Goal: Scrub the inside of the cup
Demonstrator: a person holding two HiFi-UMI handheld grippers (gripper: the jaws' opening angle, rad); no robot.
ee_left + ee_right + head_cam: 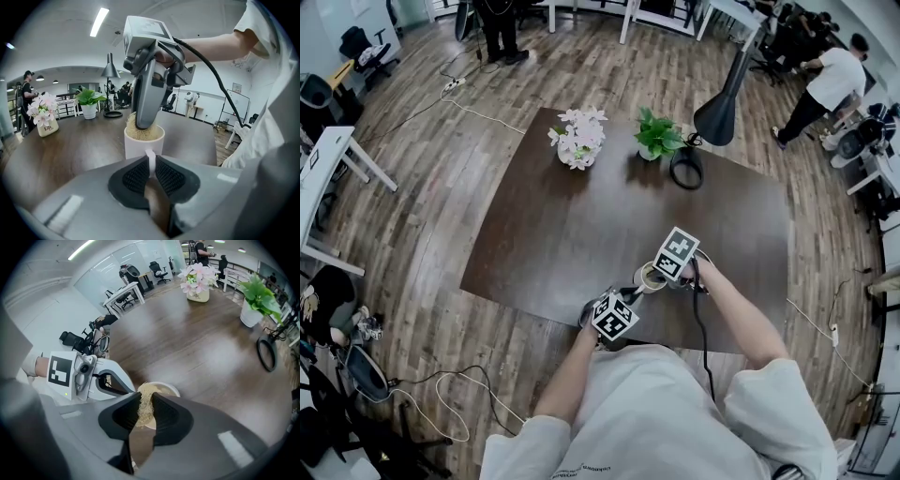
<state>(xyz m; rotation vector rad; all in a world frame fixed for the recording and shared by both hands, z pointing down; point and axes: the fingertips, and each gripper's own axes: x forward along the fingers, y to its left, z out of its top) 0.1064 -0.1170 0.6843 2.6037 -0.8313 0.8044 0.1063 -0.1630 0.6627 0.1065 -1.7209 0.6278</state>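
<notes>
A white cup (143, 143) stands on the dark brown table (581, 234) near its front edge, and also shows as the cup (649, 277) in the head view. My left gripper (150, 165) is shut on the cup's handle (150, 161). My right gripper (144, 409) is shut on a tan fibrous scrubber (145, 405) and points down into the cup (165, 389). The scrubber (140, 132) fills the cup's mouth, with the right gripper (146, 93) standing over it. The cup's inside is hidden.
At the table's far side stand a pot of pink flowers (578, 139), a green potted plant (656, 134) and a black desk lamp (712, 112) with a round base. Office desks, chairs and people are around the room. Cables lie on the wooden floor.
</notes>
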